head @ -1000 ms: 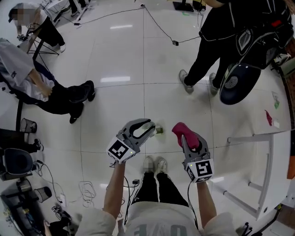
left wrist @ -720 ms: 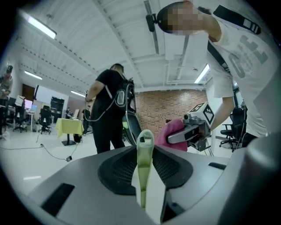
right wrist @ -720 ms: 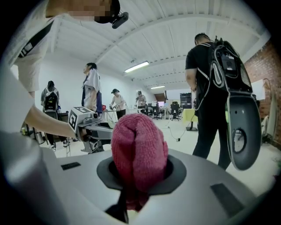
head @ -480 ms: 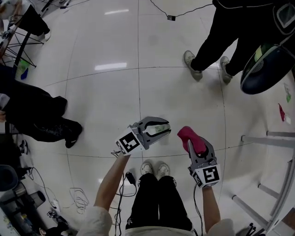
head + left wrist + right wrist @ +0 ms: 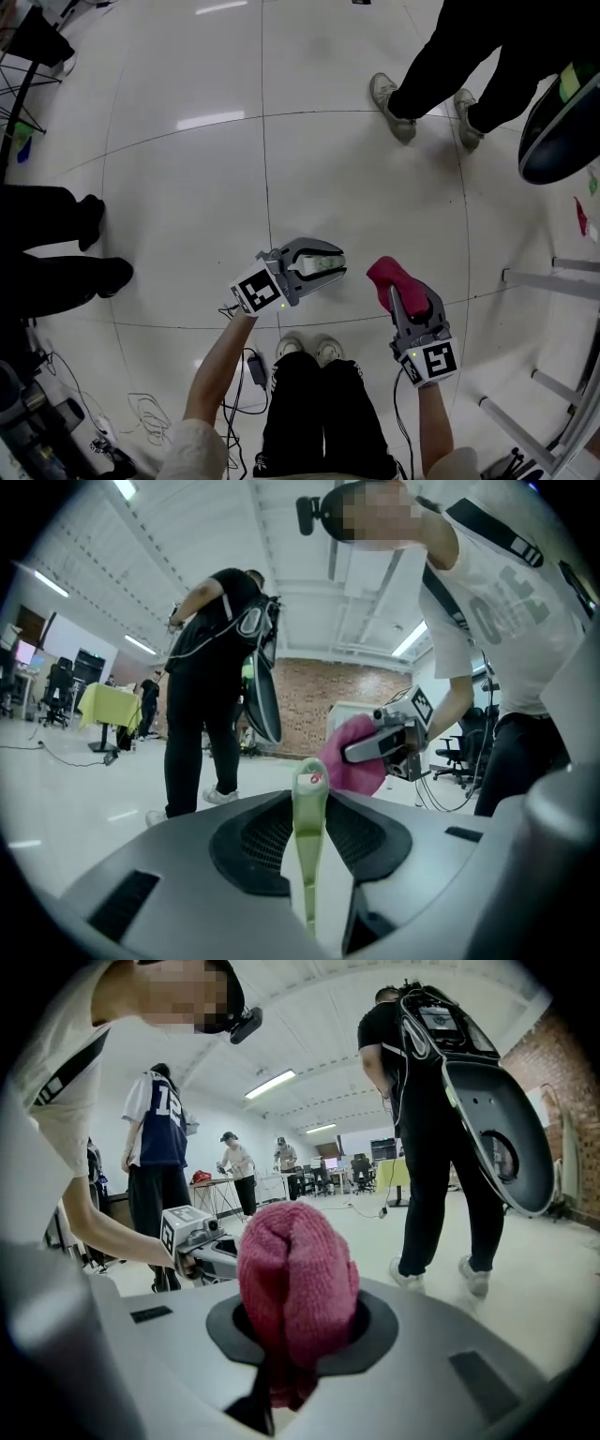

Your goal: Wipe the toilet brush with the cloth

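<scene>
A pale green toilet brush handle [image 5: 309, 836] stands upright between the jaws of my left gripper [image 5: 309, 892], which is shut on it. From the head view the brush [image 5: 324, 266] shows in the left gripper [image 5: 330, 263] over the tiled floor. My right gripper [image 5: 397, 289] is shut on a bunched pink cloth [image 5: 383, 273], a little to the right of the brush and apart from it. The cloth [image 5: 296, 1283] bulges out of the right gripper's jaws [image 5: 291, 1354]. Each gripper sees the other: the right gripper [image 5: 389, 747] with the cloth [image 5: 343, 763], and the left gripper [image 5: 192, 1234]. The brush head is hidden.
A standing person's shoes [image 5: 392, 98] and dark legs are at the far side. Another person's black shoes [image 5: 89, 216] are at the left. A white table frame [image 5: 562, 281] stands at the right. Cables [image 5: 150, 405] lie on the floor at lower left. My own shoes [image 5: 305, 351] are below the grippers.
Both grippers have sunk toward the floor, still holding the brush and the cloth. The head view has tilted down, and the seated people at the left have slid out of view.
</scene>
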Demonstrator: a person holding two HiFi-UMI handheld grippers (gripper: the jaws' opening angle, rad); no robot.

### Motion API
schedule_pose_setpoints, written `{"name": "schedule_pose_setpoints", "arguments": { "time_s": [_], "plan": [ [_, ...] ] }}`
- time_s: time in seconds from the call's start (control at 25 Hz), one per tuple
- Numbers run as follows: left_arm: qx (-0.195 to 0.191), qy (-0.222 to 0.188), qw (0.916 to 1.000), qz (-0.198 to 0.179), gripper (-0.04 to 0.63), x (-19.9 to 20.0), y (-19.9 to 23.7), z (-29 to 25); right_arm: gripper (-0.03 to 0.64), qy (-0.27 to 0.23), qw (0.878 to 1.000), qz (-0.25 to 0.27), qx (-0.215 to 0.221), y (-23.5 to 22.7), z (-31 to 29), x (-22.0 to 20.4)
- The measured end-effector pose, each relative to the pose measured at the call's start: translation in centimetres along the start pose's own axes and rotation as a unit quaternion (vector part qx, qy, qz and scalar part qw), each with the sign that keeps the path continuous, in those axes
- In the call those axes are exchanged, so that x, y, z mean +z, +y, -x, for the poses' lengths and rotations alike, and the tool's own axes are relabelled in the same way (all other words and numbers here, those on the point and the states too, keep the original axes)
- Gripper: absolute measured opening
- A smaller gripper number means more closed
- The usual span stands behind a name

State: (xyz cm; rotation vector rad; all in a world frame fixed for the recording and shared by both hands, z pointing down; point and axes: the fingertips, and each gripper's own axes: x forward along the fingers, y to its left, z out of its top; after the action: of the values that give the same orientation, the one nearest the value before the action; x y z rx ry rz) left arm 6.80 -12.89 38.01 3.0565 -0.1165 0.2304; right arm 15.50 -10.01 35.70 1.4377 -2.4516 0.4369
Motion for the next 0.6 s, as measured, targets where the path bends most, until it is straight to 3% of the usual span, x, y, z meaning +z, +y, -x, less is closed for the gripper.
{"name": "schedule_pose_setpoints", "arguments": {
  "time_s": [0.24,0.4,0.6],
  "plan": [
    [-0.03,0.072,0.9966,-0.025,0.112,-5.8,-1.8,-1.3,0.069,-0.009,1.0,0.001,0.005,-0.1,-1.1,-1.6],
    [-0.005,0.056,0.9984,-0.004,0.112,-6.2,-1.2,-1.6,0.069,-0.01,1.0,0.005,0.002,-0.2,-0.7,-1.9],
    [0.043,0.025,0.9984,0.026,0.115,-2.5,-0.2,0.2,0.069,-0.014,1.0,-0.005,-0.004,0.0,0.4,-0.1]
  ]
}}
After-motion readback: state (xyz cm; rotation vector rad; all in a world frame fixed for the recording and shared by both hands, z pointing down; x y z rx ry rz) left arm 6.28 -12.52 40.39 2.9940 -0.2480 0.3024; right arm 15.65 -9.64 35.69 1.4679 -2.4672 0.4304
